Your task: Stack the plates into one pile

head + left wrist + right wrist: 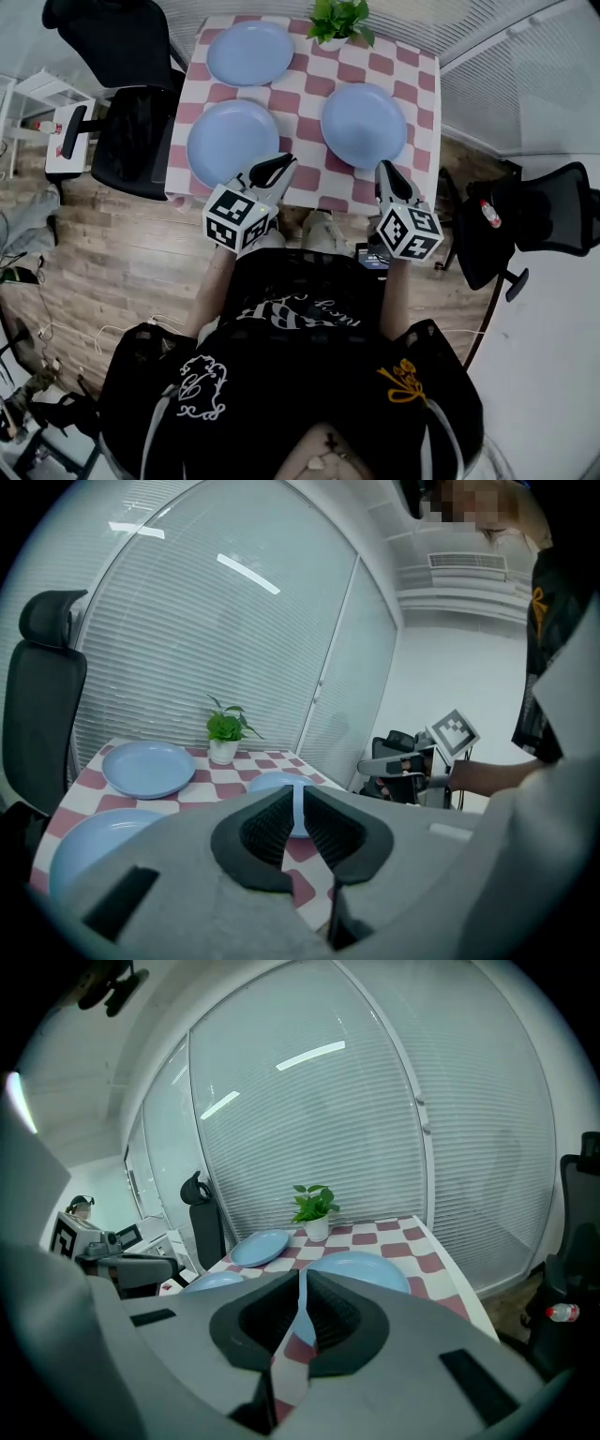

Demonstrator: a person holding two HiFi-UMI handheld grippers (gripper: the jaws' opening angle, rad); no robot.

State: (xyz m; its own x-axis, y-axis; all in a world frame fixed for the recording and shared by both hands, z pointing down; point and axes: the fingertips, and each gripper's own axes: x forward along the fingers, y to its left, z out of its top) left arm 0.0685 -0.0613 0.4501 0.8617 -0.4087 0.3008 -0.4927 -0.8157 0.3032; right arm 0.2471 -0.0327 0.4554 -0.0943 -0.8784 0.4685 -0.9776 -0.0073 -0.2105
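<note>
Three light-blue plates, unstacked, lying apart on pink-and-white checked worktop [281,98]: far-left plate [250,52], near-left plate [232,142], right plate [364,125]. White pot [331,41] at far edge, holding green plant [339,14]. Left gripper [284,165] by near-left plate, fingers closed together; right gripper [387,172] by right plate, likewise closed. Black shirt [300,319]: cursive print, unreadable.
</note>
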